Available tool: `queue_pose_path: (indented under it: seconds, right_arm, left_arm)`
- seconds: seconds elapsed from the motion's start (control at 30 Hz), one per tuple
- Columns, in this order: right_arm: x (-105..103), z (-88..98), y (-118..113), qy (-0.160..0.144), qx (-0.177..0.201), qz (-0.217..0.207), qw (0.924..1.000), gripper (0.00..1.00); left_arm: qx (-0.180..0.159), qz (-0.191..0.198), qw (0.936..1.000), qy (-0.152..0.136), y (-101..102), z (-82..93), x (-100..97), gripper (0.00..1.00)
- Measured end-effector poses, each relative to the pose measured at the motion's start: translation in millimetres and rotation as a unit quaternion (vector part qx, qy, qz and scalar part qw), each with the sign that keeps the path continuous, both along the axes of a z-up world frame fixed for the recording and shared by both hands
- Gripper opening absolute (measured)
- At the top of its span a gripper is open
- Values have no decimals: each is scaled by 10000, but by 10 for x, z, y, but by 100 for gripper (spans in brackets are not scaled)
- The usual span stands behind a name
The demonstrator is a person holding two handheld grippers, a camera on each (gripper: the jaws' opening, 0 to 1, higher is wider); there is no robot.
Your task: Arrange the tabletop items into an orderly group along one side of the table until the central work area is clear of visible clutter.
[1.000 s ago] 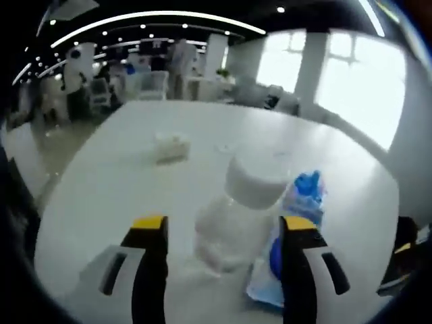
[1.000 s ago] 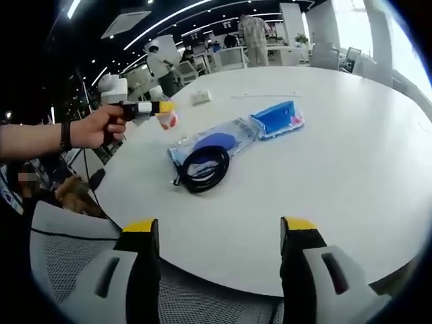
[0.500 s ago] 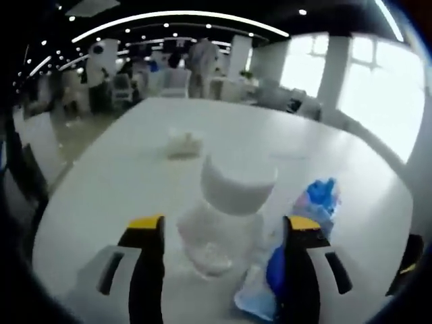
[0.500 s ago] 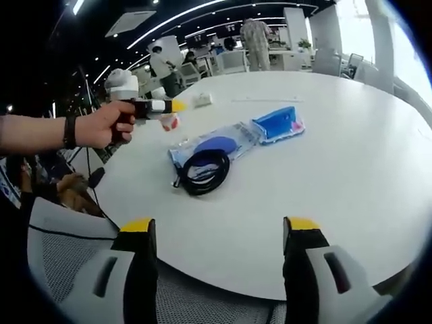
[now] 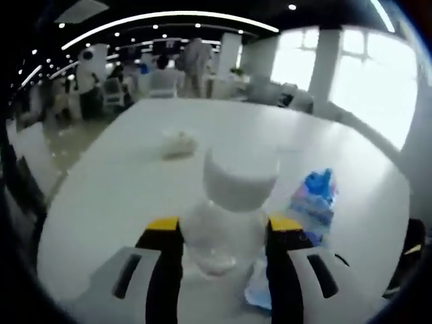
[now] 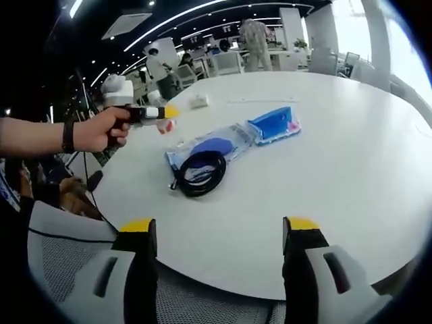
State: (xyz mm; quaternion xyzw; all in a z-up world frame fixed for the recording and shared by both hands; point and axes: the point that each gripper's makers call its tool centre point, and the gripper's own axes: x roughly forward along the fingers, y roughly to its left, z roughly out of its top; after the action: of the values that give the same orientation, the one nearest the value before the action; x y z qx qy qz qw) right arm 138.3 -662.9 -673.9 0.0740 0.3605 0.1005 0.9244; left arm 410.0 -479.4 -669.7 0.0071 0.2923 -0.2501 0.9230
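Left gripper view: the left hand-held gripper has its jaws drawn in against both sides of a clear plastic jar with a white lid, standing on the white worktop. A small pale object, too blurred to identify, lies beyond the jar. A blue packet lies just right of the jar.

Right gripper view: a hand at the left worktop edge grips the left hand-held gripper. A coiled black cable rests partly on a clear pouch with blue contents; the blue packet lies just beside that pouch. The right hand-held gripper hangs wide open and empty, above a mesh chair.
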Motion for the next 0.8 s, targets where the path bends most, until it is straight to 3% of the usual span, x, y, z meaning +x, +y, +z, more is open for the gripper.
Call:
queue_pose_path:
  seconds: [0.2, 0.4, 0.63, 0.73, 0.8]
  right_arm:
    - [3, -3, 12, 11, 10, 15, 10000, 76]
    - [-2, -13, 19, 43, -2, 29, 10000, 76]
    - [-10, -24, 35, 79, -48, 67, 9999, 75]
    - [-11, -27, 34, 89, -59, 70, 9999, 75]
    - [-10, -30, 29, 95, -67, 63, 9999, 75]
  left_arm:
    - [66, -1100, 9939, 33, -31, 2, -53, 45]
    - [226, -1944, 9806, 101, 18, -5, -95, 45]
    - [361, -2101, 9770, 8, 53, 0, -82, 47]
    - [76, -1912, 9814, 166, 0, 1, -106, 64]
    - [76, -1852, 9826, 115, -10, -2, -99, 68]
